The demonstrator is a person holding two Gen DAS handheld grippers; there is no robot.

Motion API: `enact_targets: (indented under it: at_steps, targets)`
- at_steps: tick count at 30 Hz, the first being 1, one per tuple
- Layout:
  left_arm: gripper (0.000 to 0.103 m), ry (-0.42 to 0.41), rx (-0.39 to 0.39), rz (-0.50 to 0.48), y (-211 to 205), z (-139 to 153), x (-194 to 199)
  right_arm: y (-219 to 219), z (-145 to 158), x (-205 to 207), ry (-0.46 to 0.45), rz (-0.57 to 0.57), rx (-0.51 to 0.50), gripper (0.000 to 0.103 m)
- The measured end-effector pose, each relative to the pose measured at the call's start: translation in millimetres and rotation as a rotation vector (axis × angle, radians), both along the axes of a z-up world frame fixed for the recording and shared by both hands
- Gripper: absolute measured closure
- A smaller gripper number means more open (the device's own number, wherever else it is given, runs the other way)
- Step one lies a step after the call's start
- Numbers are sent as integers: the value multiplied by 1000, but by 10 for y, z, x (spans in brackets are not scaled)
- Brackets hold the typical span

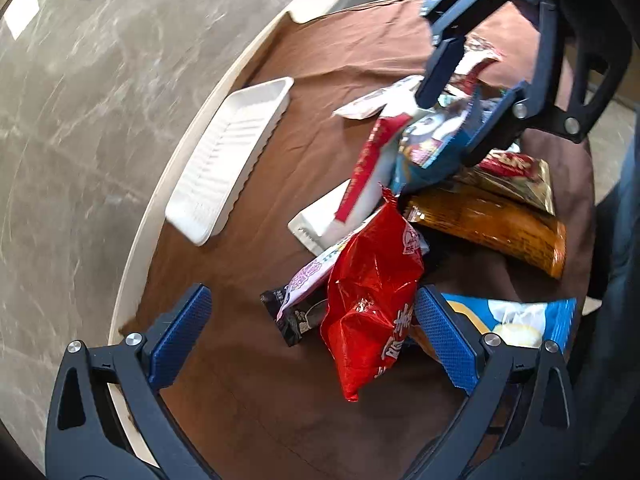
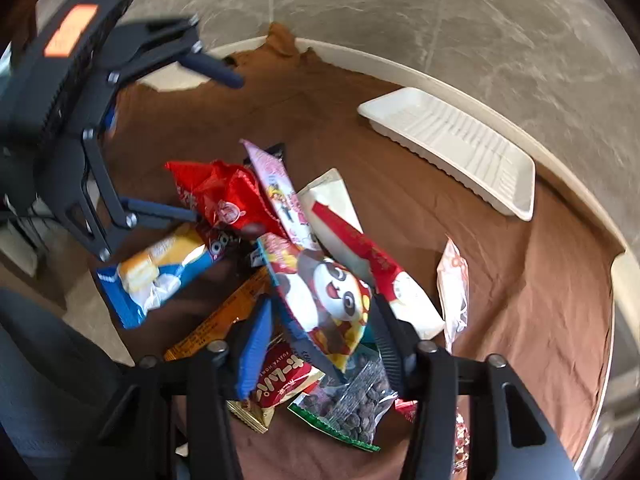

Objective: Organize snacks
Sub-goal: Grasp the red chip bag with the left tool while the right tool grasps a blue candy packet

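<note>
A heap of snack packets lies on the brown cloth [image 1: 248, 360] of a round table. My right gripper [image 2: 320, 316] is shut on a panda packet [image 2: 320, 284] and holds it above the heap; it also shows in the left wrist view [image 1: 432, 136]. My left gripper [image 1: 312, 320] is open, its fingers on either side of a red packet [image 1: 372, 300], with nothing held. It shows in the right wrist view [image 2: 216, 144] at upper left. An empty white tray [image 1: 232, 152] sits near the table rim, also in the right wrist view [image 2: 460, 148].
Other packets in the heap: a blue-and-white packet [image 2: 160, 276], an orange packet [image 1: 492, 228], a long white-and-red packet [image 2: 360, 248], a clear bag of dark nuts [image 2: 352, 404], and a small white packet [image 2: 454, 292] lying apart. Grey marble floor [image 1: 80, 120] surrounds the table.
</note>
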State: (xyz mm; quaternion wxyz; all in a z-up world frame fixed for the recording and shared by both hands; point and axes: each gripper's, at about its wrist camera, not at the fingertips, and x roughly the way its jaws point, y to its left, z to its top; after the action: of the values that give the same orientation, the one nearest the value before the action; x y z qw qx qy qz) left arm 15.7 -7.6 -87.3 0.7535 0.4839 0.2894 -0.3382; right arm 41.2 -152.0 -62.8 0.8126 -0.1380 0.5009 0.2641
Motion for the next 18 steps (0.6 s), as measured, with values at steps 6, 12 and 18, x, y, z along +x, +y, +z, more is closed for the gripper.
enact_targets:
  at_steps: [6, 12, 18]
  targets:
    - [9, -4, 84, -109, -13, -148, -145, 128, -47, -24, -64, 51, -90, 55]
    - [28, 28, 115, -100, 16, -243, -133, 146, -73, -14, -68, 53, -113, 57]
    - [28, 54, 108, -74, -12, -279, -88, 209, -104, -46, -81, 76, -153, 57]
